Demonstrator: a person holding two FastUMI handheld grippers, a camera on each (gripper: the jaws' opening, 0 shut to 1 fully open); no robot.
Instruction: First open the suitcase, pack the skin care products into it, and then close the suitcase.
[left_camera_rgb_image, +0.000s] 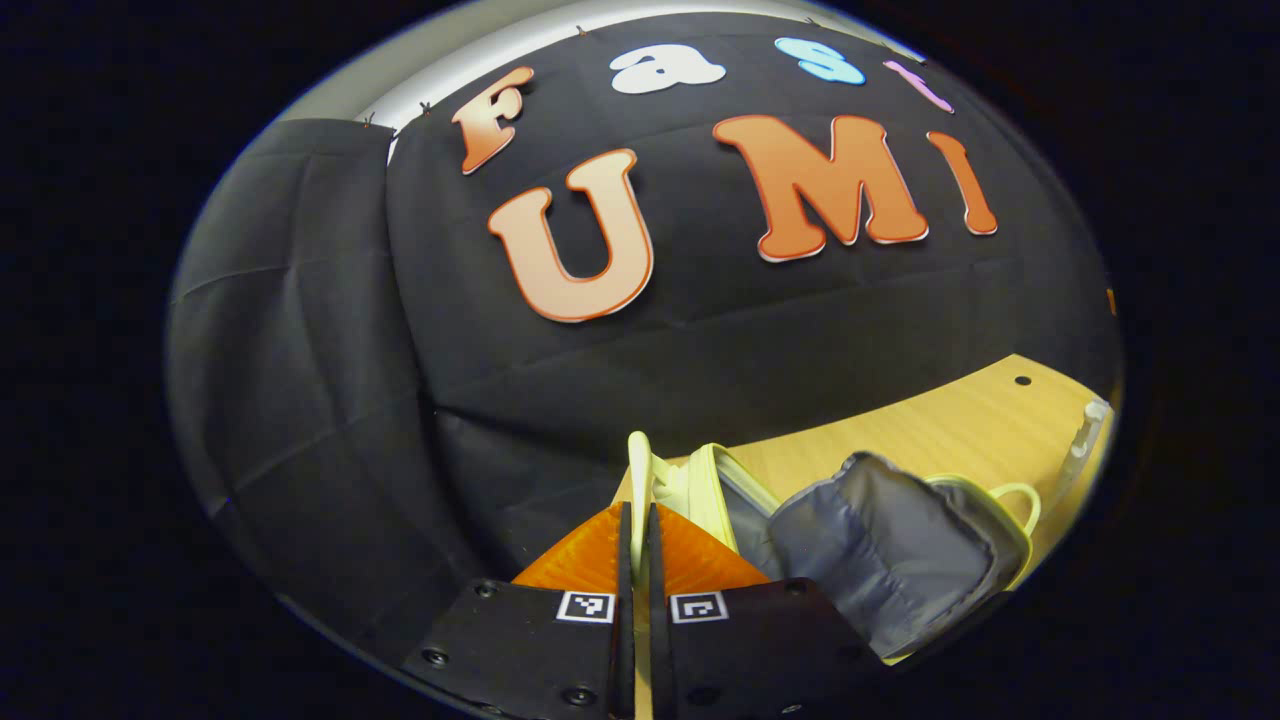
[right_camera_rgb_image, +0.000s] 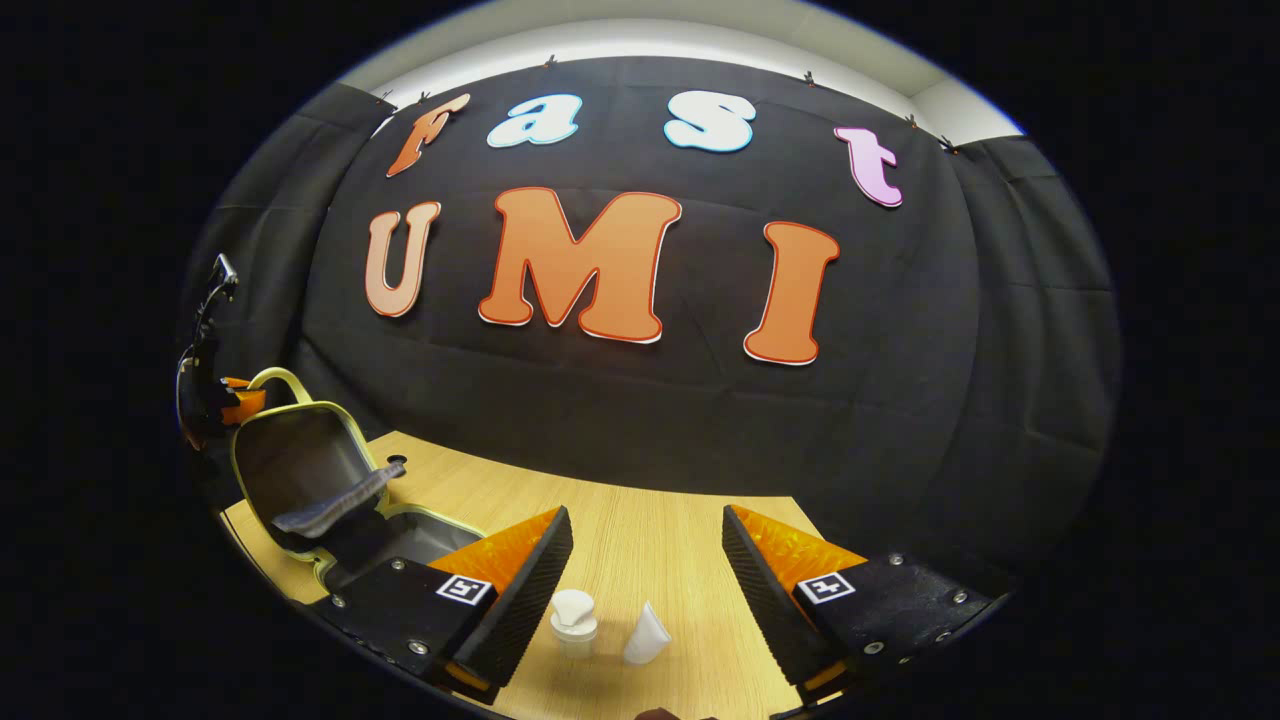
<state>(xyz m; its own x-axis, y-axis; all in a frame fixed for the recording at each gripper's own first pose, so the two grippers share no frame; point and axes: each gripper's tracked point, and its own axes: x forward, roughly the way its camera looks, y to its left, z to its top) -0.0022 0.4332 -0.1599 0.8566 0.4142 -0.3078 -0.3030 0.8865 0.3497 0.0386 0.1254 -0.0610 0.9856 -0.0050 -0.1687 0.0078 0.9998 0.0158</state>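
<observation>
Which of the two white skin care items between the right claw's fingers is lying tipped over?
The tube, the one farther from the suitcase, lies tilted on the table; the capped jar beside it stands upright.

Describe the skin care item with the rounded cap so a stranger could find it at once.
Start at the wooden table, between the right hand-held gripper fingers. Two small white items stand there. Take the left one, the small jar with a domed cap; its neighbour, the tube, tapers instead.

Suitcase (right_camera_rgb_image: 300, 480) open, lid upright, grey lining; two white skincare containers (right_camera_rgb_image: 574, 620) upright on table
</observation>
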